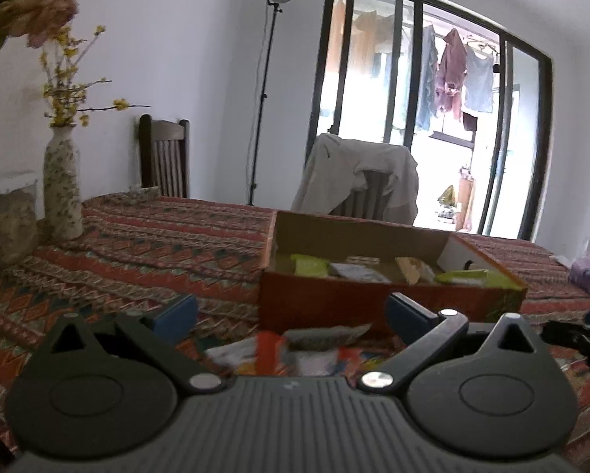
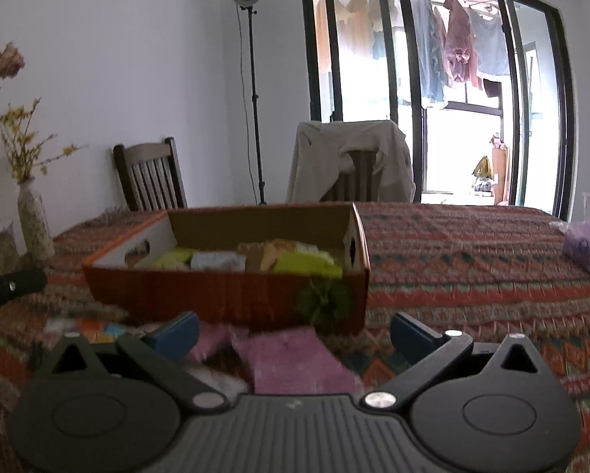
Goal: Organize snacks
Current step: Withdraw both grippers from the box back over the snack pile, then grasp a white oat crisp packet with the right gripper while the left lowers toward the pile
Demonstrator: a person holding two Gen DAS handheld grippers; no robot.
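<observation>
Before the orange cardboard box [image 1: 373, 307] holding green and pale snack packets [image 2: 306, 264], the left gripper [image 1: 291, 315] hangs spread over a blurred, seemingly orange-white packet [image 1: 295, 351], and the right gripper [image 2: 295, 329], likewise spread, over a purple packet [image 2: 291, 358].

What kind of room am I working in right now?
Most likely a home dining room: a table under a patterned tablecloth with wooden chairs around it, a flower vase, and laundry drying on a balcony behind glass doors.
</observation>
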